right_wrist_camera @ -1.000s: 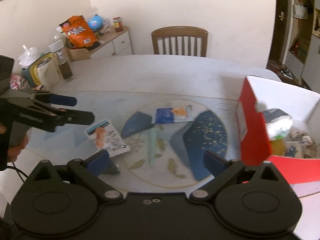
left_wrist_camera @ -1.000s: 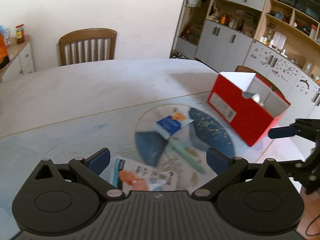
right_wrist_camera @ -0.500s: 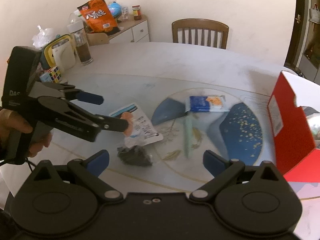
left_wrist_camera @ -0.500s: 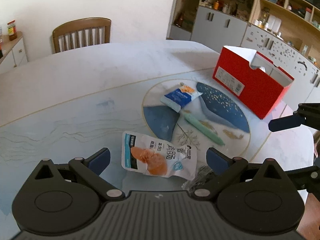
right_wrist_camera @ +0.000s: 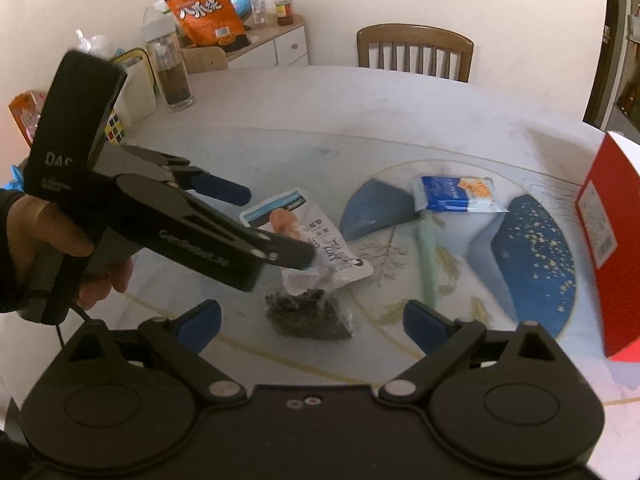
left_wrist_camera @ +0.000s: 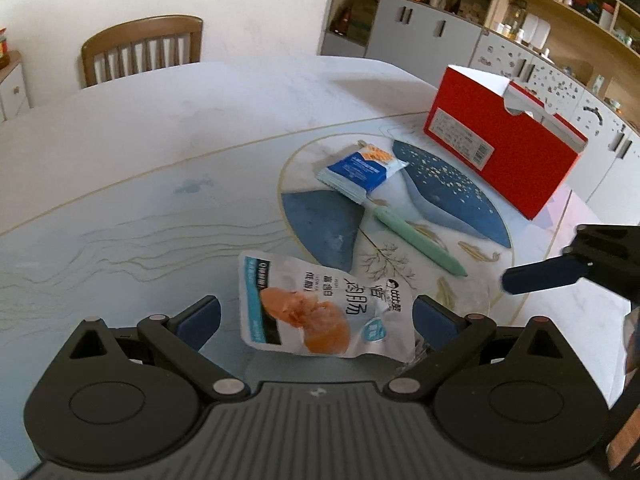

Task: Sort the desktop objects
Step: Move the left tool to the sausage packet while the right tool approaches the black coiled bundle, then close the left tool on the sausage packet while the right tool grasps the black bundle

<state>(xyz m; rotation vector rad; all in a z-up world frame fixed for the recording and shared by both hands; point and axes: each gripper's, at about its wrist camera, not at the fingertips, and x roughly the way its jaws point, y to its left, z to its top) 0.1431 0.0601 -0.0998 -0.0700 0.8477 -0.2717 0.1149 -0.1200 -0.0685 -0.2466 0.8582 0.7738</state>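
Note:
A white snack pouch with an orange picture [left_wrist_camera: 320, 308] lies on the table between the open fingers of my left gripper [left_wrist_camera: 316, 314]; it also shows in the right wrist view [right_wrist_camera: 320, 240]. A dark crinkled packet [right_wrist_camera: 308, 314] lies just beyond my open right gripper [right_wrist_camera: 312, 316]. A blue and white packet [left_wrist_camera: 362, 170] and a green pen [left_wrist_camera: 416, 240] lie on the round inlay. A red box [left_wrist_camera: 500, 140] stands at the right. My left gripper [right_wrist_camera: 276, 226] hovers over the pouch in the right wrist view.
A wooden chair [left_wrist_camera: 142, 50] stands at the far side of the table. A jar [right_wrist_camera: 170, 68], an orange snack bag [right_wrist_camera: 204, 10] and a puzzle cube [right_wrist_camera: 116, 128] sit at the far left. Cabinets [left_wrist_camera: 440, 36] line the wall behind the red box.
Both grippers have moved forward and down toward the table. The left gripper has come over the white pouch. The right gripper has swung left, bringing the dark packet between its fingers.

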